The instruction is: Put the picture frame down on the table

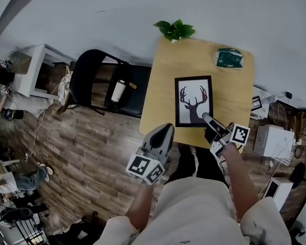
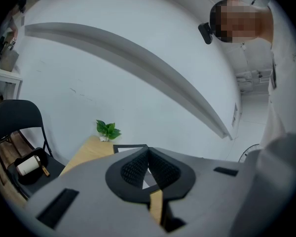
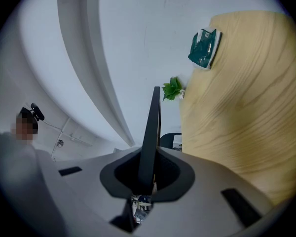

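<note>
The picture frame [image 1: 194, 100], black-edged with a dark deer silhouette on white, lies face up over the middle of the light wooden table [image 1: 163, 91]. My right gripper [image 1: 207, 119] is shut on its near right corner. In the right gripper view the frame [image 3: 152, 132] runs edge-on between the jaws, with the table [image 3: 246, 112] to its right; I cannot tell whether it touches the top. My left gripper [image 1: 166, 131] is shut and holds nothing, just off the table's near left corner. In the left gripper view the frame's far corner [image 2: 130, 147] shows past the closed gripper [image 2: 148, 156].
A small green plant [image 1: 175, 30] stands at the table's far edge. A dark green packet [image 1: 229, 58] lies at the far right corner. A black folding chair [image 1: 99, 83] carrying a white bottle [image 1: 118, 91] stands left of the table. White boxes [image 1: 273, 142] sit on the floor at right.
</note>
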Available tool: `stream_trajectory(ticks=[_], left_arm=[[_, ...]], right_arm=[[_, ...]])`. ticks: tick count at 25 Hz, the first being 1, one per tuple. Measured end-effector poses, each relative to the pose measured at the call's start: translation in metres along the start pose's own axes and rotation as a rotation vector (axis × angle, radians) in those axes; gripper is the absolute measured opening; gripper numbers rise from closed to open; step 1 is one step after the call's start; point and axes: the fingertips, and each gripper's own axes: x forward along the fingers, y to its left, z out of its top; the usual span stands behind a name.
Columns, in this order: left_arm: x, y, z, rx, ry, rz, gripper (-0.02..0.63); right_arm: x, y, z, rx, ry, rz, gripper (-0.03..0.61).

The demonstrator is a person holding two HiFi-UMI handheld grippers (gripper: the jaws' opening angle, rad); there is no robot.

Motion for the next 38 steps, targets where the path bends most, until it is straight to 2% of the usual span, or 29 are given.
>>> stream_trajectory(ticks=[27,38], left_arm=[[0.014,0.028,-0.050,-0.046,0.088,0.046,0.006],[0.019,0.027,-0.057,-0.057,0.097,0.040,0.006]], right_arm=[[0.010,-0.119,-0.021,0.063,0.060,-0.173,0.035],[0.012,-0.132,-0.026,0.055,0.074,-0.204,0.034]])
